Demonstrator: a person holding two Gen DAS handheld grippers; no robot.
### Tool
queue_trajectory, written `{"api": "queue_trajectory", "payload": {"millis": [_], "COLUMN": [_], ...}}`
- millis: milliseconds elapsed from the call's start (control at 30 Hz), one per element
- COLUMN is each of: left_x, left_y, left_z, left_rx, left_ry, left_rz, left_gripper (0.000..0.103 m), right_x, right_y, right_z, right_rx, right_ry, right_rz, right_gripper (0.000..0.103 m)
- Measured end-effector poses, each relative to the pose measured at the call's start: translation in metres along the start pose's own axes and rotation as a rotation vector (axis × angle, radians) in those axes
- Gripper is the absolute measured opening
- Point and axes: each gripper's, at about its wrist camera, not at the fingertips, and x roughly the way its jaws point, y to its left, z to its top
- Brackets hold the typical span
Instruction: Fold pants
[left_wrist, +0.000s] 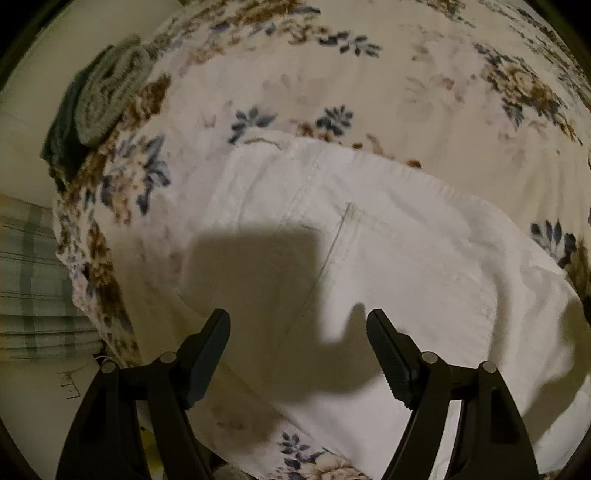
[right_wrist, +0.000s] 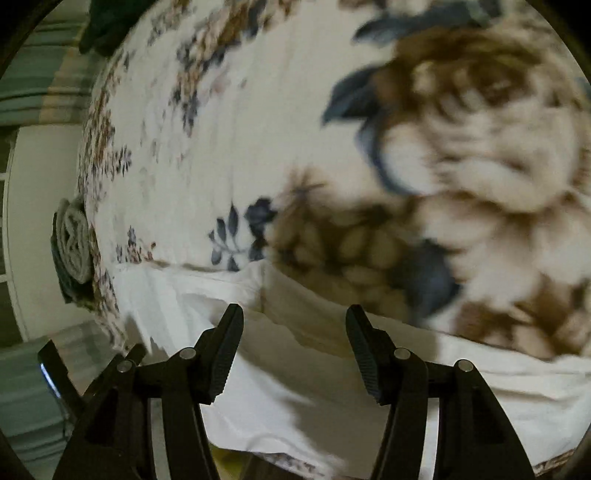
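While our left gripper (left_wrist: 298, 323) and right gripper (right_wrist: 294, 319) hang spread and empty, the white pants (left_wrist: 388, 240) lie apparently folded on the floral blanket (left_wrist: 369, 92).

White cotton pants (left_wrist: 388, 251) lie flat on a cream blanket with blue and brown floral print (left_wrist: 369, 81). Fabric is plain white, woven, lightly creased. Left wrist view: garment runs diagonally from upper left to lower right; a stitched seam descends from the upper edge, and a second stitched line with a squared corner, like a pocket edge, sits near the middle. A dark shadow covers the lower left portion. Upper edge is a smooth curve against the floral print. Right wrist view: the pants (right_wrist: 369, 398) fill the lower frame, with layered, overlapping edges at left and a fold line near the centre. View is blurred; finer detail cannot be resolved.
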Motion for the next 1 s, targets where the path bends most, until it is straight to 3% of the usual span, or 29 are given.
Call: {"api": "queue_trajectory", "payload": {"millis": [167, 233, 333, 500, 567, 700, 733, 767, 800, 933, 1000], "left_x": [0.013, 0.013, 0.011, 0.007, 0.007, 0.006, 0.006, 0.007, 0.007, 0.007, 0.008], "left_y": [-0.009, -0.016, -0.024, -0.031, -0.032, -0.037, -0.038, -0.038, -0.039, -0.037, -0.034], "left_z": [0.002, 0.003, 0.008, 0.018, 0.02, 0.024, 0.024, 0.025, 0.025, 0.026, 0.027], "left_rx": [0.021, 0.038, 0.064, 0.08, 0.083, 0.095, 0.097, 0.099, 0.103, 0.11, 0.113], "left_ry": [0.046, 0.05, 0.043, 0.026, 0.021, 0.017, 0.016, 0.016, 0.016, 0.016, 0.013], "left_rz": [-0.036, -0.046, -0.052, -0.066, -0.07, -0.073, -0.072, -0.073, -0.074, -0.071, -0.066], "left_gripper": [0.075, 0.075, 0.075, 0.075, 0.075, 0.075, 0.075, 0.075, 0.075, 0.075, 0.075], "right_x": [0.019, 0.02, 0.017, 0.019, 0.032, 0.054, 0.055, 0.054, 0.05, 0.019, 0.005], "right_y": [0.017, 0.019, 0.005, -0.02, -0.028, -0.032, -0.033, -0.033, -0.031, -0.014, 0.002], "right_z": [-0.024, -0.026, -0.012, 0.018, 0.025, 0.024, 0.023, 0.023, 0.025, 0.025, 0.028], "right_rx": [-0.141, -0.166, -0.071, 0.165, 0.238, 0.302, 0.313, 0.309, 0.3, 0.238, 0.161], "right_ry": [0.15, 0.158, 0.12, 0.056, 0.105, 0.179, 0.176, 0.162, 0.128, -0.017, -0.064], "right_rz": [0.024, 0.031, 0.094, 0.322, 0.37, 0.374, 0.377, 0.358, 0.33, 0.304, 0.233], "right_gripper": [0.06, 0.06, 0.06, 0.06, 0.06, 0.06, 0.051, 0.036, 0.012, 0.01, 0.01]}}
